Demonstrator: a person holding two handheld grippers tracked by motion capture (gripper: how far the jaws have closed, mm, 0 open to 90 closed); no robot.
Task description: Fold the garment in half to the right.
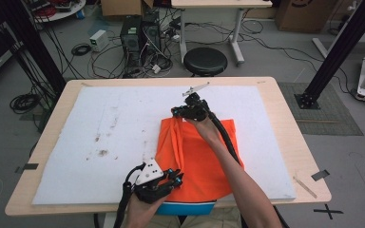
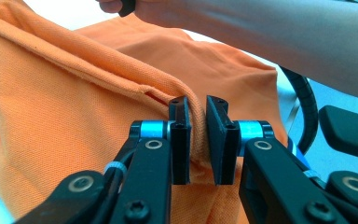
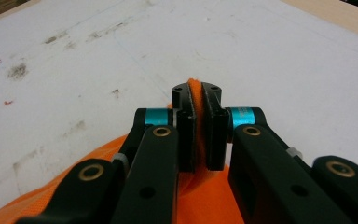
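Left gripper (image 1: 173, 176) down at the near table edge has its jaws pinched on a folded hem of the orange shirt (image 1: 195, 156). Shirt's lying on the white mat (image 1: 119, 137). Further out, right gripper (image 1: 183, 111) is clamped on the shirt's far edge.

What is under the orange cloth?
The orange cloth lies on a white mat covering the wooden table. Whether anything else hides beneath the cloth cannot be seen. Its near edge overhangs the table's front.
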